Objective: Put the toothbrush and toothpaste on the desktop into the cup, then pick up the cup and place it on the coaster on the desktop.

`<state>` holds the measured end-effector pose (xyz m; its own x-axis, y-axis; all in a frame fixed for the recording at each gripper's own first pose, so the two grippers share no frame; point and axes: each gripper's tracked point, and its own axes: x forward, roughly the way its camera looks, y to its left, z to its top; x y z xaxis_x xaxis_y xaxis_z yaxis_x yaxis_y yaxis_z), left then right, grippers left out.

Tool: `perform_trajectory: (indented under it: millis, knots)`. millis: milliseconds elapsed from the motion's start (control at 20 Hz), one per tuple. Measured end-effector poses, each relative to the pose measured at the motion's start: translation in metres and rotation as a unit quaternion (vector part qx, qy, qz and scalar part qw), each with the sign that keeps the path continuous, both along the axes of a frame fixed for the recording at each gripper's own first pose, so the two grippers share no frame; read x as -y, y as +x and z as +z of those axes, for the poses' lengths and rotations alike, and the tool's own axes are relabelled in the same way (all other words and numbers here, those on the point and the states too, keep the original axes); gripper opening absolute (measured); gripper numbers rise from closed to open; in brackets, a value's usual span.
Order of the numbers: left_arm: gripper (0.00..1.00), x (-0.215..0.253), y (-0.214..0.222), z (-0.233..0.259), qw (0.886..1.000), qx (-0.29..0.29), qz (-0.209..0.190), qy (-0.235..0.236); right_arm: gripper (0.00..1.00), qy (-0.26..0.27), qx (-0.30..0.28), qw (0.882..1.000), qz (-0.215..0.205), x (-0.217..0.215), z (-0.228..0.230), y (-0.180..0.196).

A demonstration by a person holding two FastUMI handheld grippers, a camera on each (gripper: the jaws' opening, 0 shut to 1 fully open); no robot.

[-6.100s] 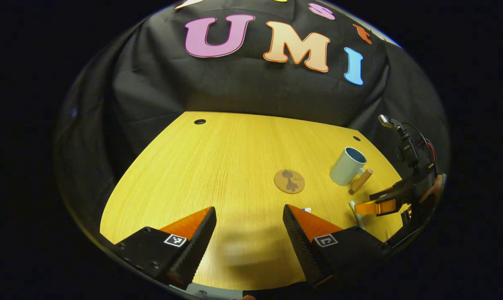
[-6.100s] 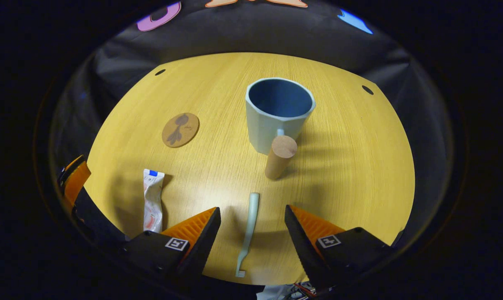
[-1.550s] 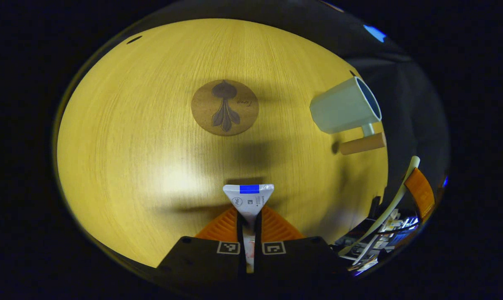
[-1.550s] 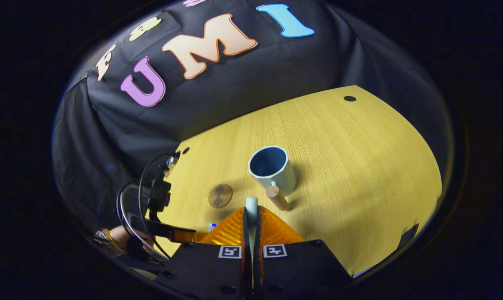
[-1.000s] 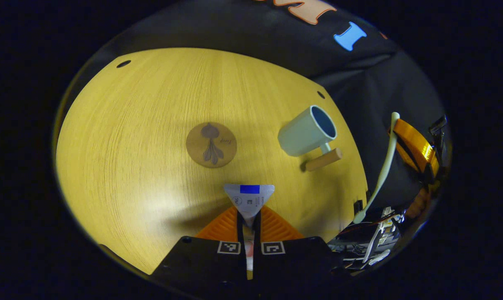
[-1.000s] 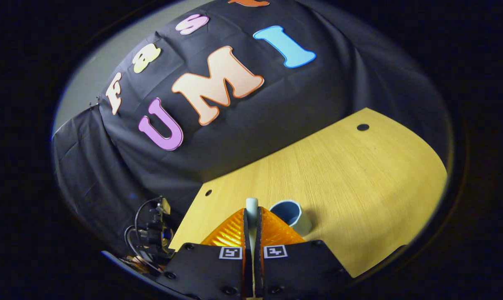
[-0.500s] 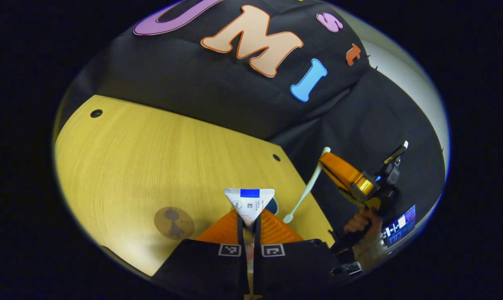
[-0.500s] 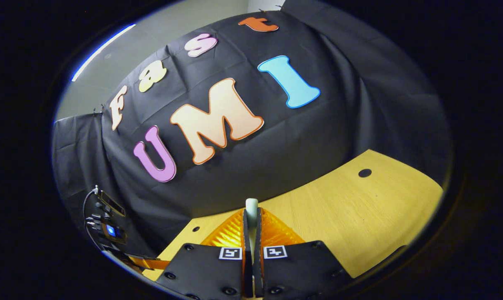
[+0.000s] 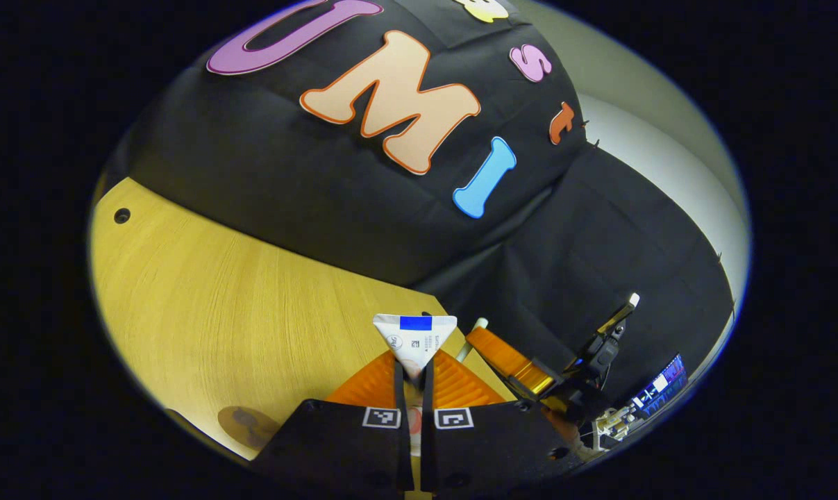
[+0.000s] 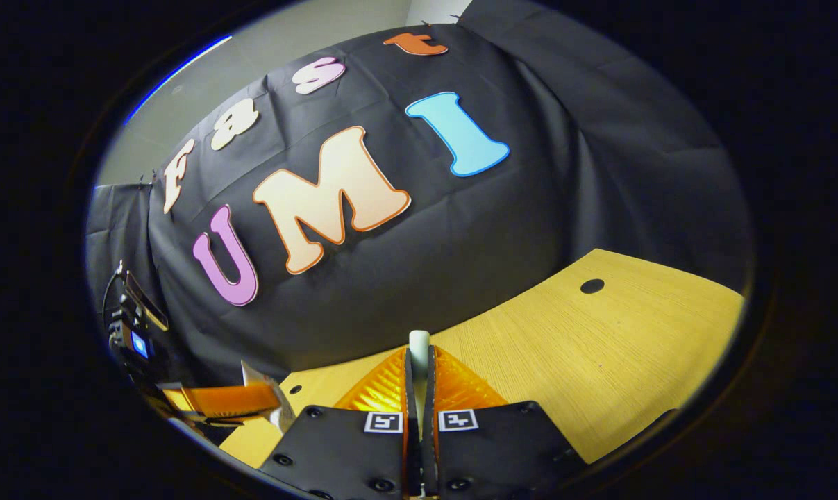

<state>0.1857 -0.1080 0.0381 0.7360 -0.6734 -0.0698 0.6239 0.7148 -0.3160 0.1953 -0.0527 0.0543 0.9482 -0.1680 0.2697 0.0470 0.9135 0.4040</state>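
The white toothpaste tube (image 9: 415, 335) stands up between the orange fingers of my left gripper (image 9: 413, 364), which is shut on it, its flat blue-striped end pointing away from me. My right gripper (image 10: 419, 361) is shut on the pale green toothbrush (image 10: 419, 345), whose tip pokes out above the fingertips. Both are held in the air above the yellow desktop (image 9: 217, 298). In the left gripper view the right gripper (image 9: 491, 347) sits close on the right with the toothbrush end (image 9: 479, 323) showing. The brown coaster (image 9: 246, 423) lies at the lower left, partly behind my gripper body. The left gripper (image 10: 252, 397) also appears low left in the right gripper view.
The black cloth wall rises behind the desktop (image 10: 599, 361). Round cable holes (image 9: 121, 215) (image 10: 591, 285) sit near the desk's far corners. A lit screen (image 9: 658, 389) and cables lie off the desk's right side.
Both grippers have tilted upward and drawn closer together, so more wall and less desk shows. The coaster has slid toward the bottom of the left gripper view.
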Motion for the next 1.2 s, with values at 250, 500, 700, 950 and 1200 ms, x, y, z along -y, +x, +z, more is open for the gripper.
perform_trajectory:
  millis: [250,500,700,950,1200]
  knots:
    - [0.03,0.020,0.015,0.023,0.999,0.040,0.002,-0.006,0.07,-0.030,0.000,1.000,-0.008,-0.011,-0.014,-0.005]
    - [0.03,0.024,0.012,0.019,0.999,0.051,0.000,0.007,0.29,0.002,0.001,1.000,-0.004,-0.013,-0.027,-0.018]
    - [0.03,0.027,0.013,0.013,0.999,0.047,-0.001,0.007,0.95,0.029,-0.002,1.000,-0.012,-0.003,-0.034,-0.029]
    - [0.03,0.034,0.015,-0.005,0.999,0.041,-0.007,0.023,0.93,0.043,0.006,0.996,-0.078,0.038,-0.032,-0.060]
    - [0.03,0.045,0.026,-0.033,0.995,0.061,-0.012,0.080,0.98,0.049,0.002,0.992,-0.119,0.064,-0.042,-0.089]
